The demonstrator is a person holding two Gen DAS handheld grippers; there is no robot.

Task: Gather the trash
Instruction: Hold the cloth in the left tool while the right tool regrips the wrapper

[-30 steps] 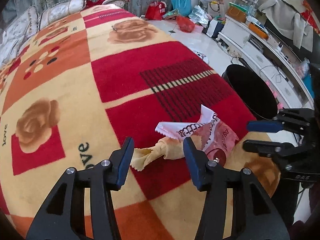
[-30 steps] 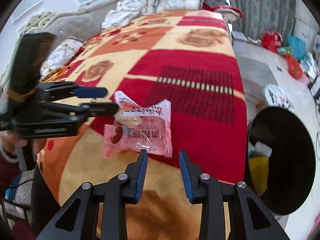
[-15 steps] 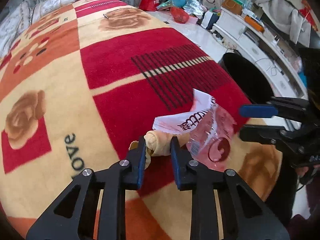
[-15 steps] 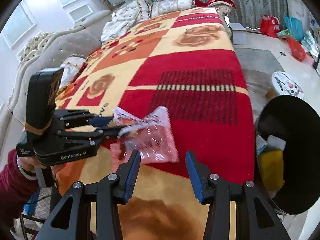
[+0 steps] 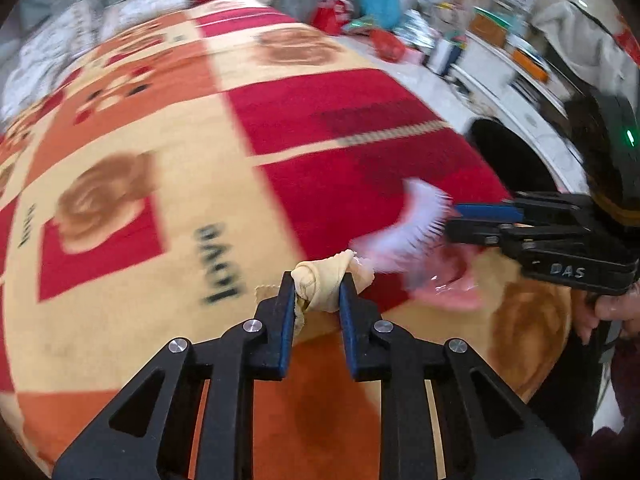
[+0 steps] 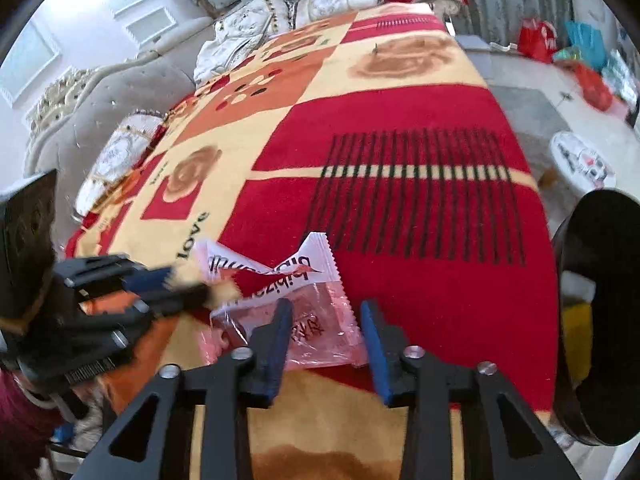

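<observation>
Left tool (image 5: 316,300) clamps wrapper (image 5: 320,286); bin (image 6: 600,320) beside blanket edge.

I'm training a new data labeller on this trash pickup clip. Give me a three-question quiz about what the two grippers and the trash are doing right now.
1. True or false: the left gripper is shut on the yellow twisted wrapper.
2. The right gripper is: A) shut on the pink snack wrapper; B) open, its fingers either side of that wrapper; C) inside the black trash bin.
3. Fill in: in the right wrist view, the bin stands to the ____ of the patterned blanket.

Key: 1 true; 2 B; 3 right.
</observation>
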